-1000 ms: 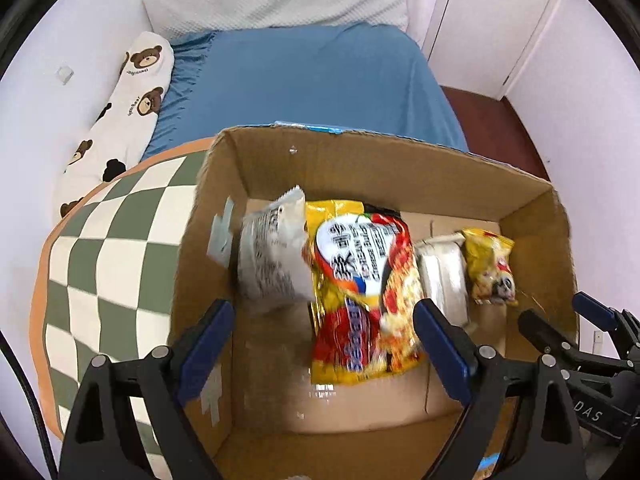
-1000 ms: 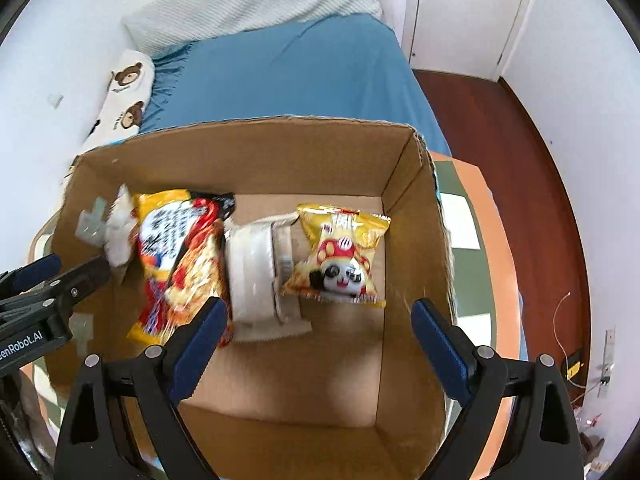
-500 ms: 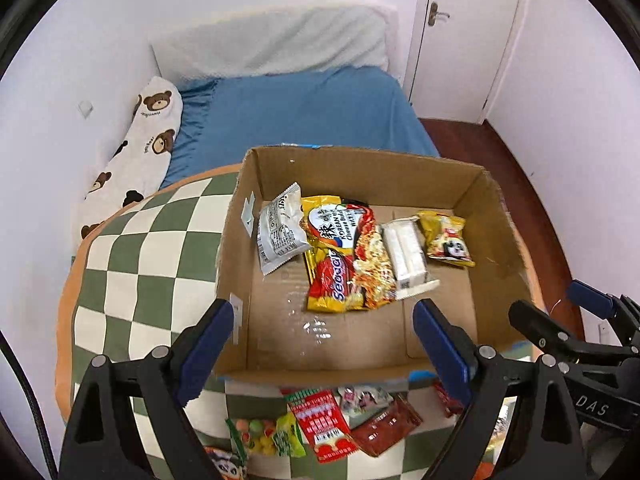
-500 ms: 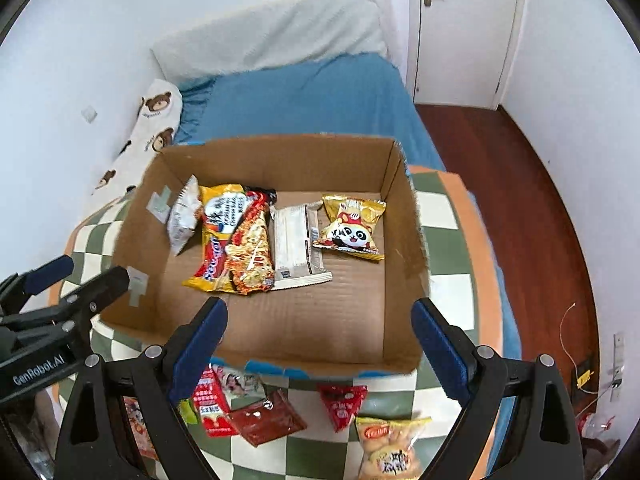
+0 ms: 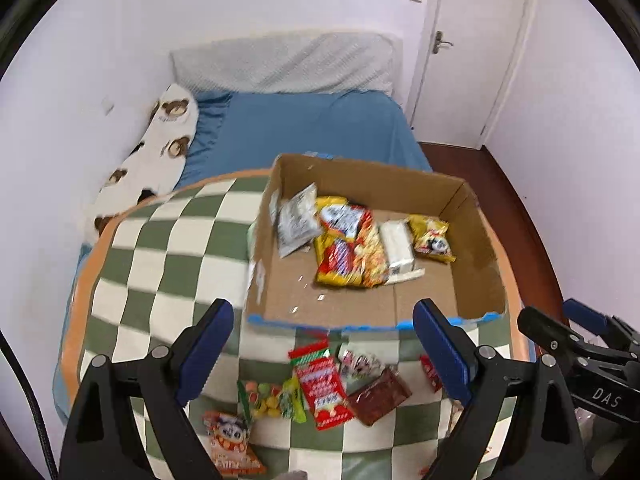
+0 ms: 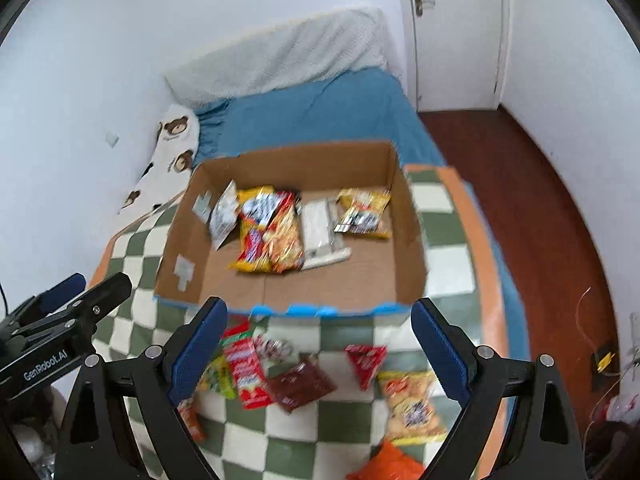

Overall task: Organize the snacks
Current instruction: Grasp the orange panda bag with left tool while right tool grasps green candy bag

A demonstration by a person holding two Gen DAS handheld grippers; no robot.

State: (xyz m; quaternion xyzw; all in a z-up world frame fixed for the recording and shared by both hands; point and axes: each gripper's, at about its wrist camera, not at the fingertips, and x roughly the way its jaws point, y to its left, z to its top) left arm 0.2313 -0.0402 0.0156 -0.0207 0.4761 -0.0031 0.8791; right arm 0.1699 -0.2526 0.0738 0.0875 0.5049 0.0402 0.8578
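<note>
Both tools spread wide, nothing between the pads: left tool (image 5: pixel 322 354) and right tool (image 6: pixel 320 350) hang over the near edge of the checkered bench (image 5: pixel 160 264)

Loose snacks lie on the bench betw tools and box: red pack (image 5: pixel 322 386) w/ brown pack (image 5: pixel 378 396) touching its right side, green candy bag (image 5: pixel 268 398) just left of it, orange pack (image 5: pixel 232 448) at the near edge. Right view adds small red pack (image 6: pixel 366 362) and yellow chip bag (image 6: pixel 412 406) toward the bench's right edge

Cardboard box (image 5: pixel 360 308) sits at the bench's far edge, blue tape along its near rim. Inside, along the far wall, left to right: silver pack (image 5: pixel 296 220), big yellow-red noodle bag (image 5: pixel 346 248), white pack (image 5: pixel 396 246), small yellow panda bag (image 5: pixel 432 236). Box's near half is bare cardboard

Beyond it: blue bed (image 5: pixel 312 132), bear-print pillow (image 5: pixel 156 160), white door (image 5: pixel 476 52)
</note>
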